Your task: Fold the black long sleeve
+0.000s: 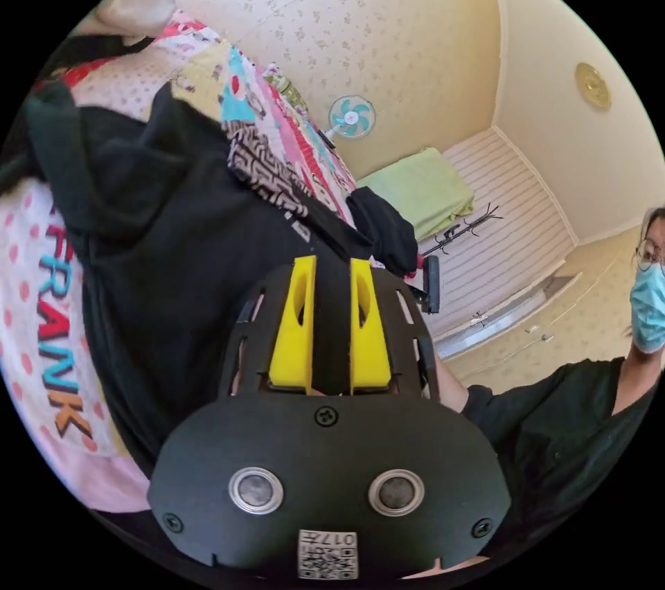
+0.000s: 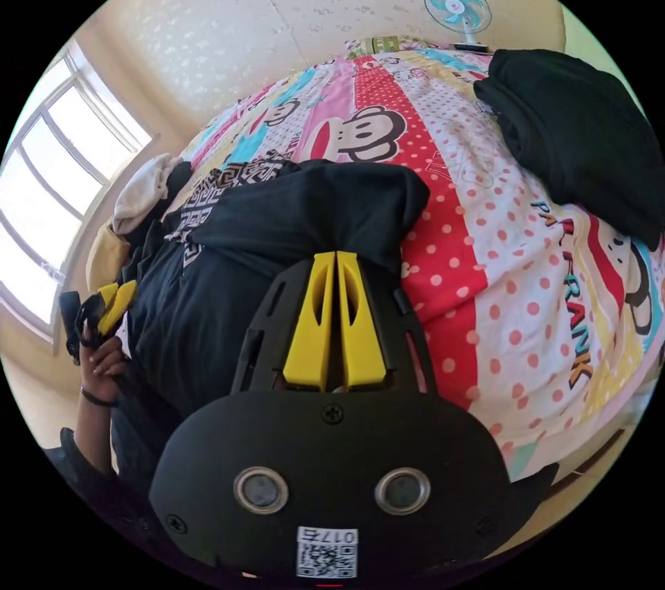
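Closest to the lens, yellow-jawed black left gripper (image 1: 332,262): jaws standing a narrow gap apart, black showing in the gap. Cannot tell whether that black is cloth being pinched or only cloth lying behind.

Same build on the right gripper (image 2: 336,254): 2 yellow jaws pressed almost together, only a thin slit between them. Tips rest against black cloth; cannot tell whether any of it is caught in the slit.

Directly ahead of both tools, touching the tips, lies the black long sleeve garment of soft knit (image 1: 173,257), rumpled and not yet flat on the cartoon-print polka-dot bedspread (image 2: 526,313). In the right gripper view, runs crosswise to the jaw line: rounded, doubled-over end just beyond and right of the tips, other end trailing off to the left, where the left gripper is seen in the person's hand (image 2: 104,361) at the garment's edge.

Reads as 1 tool at each end of the long axis, with the right one nearer the bulky folded end. Probably calls for a lift or pull along that axis to flatten the garment before any fold.

Well apart, ahead and right of the right gripper: separate folded black cloth pile (image 2: 582,126).
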### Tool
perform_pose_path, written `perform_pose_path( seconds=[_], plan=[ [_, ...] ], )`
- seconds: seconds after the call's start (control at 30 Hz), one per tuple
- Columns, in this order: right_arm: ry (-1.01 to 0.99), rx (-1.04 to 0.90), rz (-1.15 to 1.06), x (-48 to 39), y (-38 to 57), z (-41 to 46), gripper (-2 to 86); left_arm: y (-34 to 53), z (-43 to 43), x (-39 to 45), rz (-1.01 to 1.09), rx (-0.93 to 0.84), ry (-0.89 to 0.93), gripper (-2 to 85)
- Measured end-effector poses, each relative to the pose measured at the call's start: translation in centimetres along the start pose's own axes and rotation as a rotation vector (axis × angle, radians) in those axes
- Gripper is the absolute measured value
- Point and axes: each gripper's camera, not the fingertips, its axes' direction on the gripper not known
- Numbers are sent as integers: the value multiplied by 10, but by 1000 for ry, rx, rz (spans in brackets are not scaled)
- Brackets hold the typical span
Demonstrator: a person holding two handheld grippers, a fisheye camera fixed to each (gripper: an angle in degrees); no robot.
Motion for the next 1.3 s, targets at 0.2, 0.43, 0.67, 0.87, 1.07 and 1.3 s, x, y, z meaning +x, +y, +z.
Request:
perform_pose_path(
  seconds=[0.2,0.43,0.67,0.87,1.07,1.3],
  plan=[
    [-24,7,17,11,7,12,8,-66,35,-54,-387,89,-214,98],
    [-130,112,100,27,20,-9,15,-97,73,-53,-307,-14,-234,-1],
    [6,51,-68,-32,0,9,19,-101,-16,-12,-183,170,-262,-7],
    [-5,-92,-37,-11,-3,40,9,-82,-37,-85,-347,44,-315,11],
    [128,151,-105,-16,7,0,8,-31,-130,-58,-241,246,-463,70],
    [211,-3,-118,12,5,59,5,70,-271,-116,-754,711,-510,160]
  ],
)
